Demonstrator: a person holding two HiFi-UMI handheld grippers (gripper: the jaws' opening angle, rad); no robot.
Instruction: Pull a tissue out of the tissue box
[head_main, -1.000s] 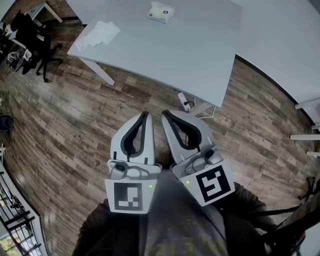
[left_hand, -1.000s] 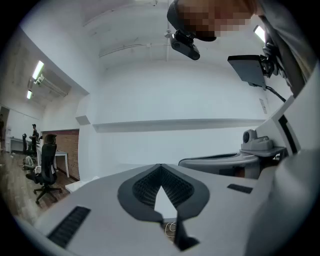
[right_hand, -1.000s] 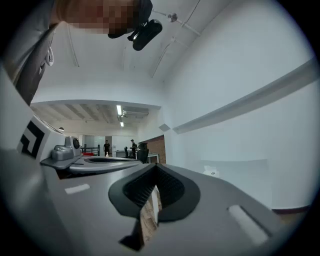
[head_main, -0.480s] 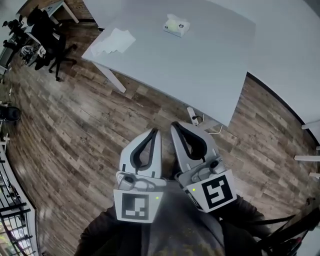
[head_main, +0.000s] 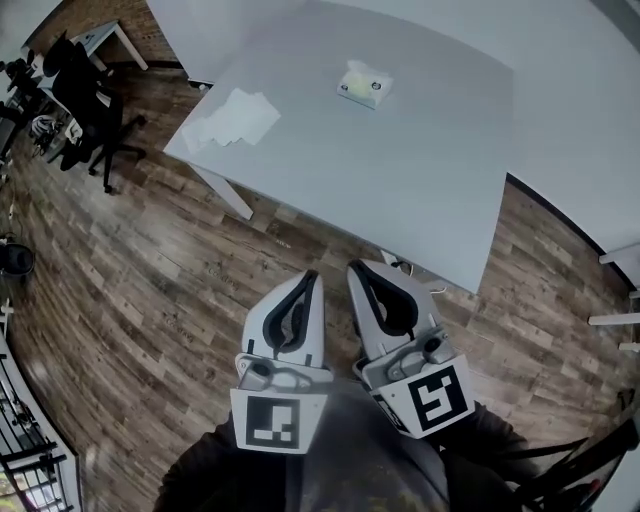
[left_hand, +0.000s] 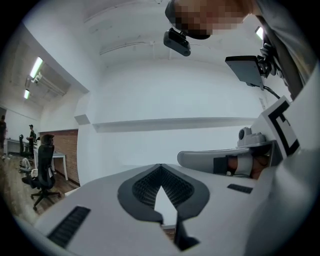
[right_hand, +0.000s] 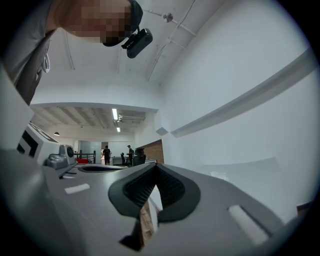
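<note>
While the grey table fills the upper frame and wood floor lies below it, the left gripper and right gripper sit side by side at lower centre, jaws closed on nothing. Loose tissues lie near the table's left corner, and the tissue box stands at upper centre.

Counter: mostly bare, lots of room.
In the way: box, loose tissues.
Left floor: chairs.

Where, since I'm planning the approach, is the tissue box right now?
Head view, upper centre: the small pale rectangular tissue box sits far back on the grey table, right of the loose white tissues.
</note>
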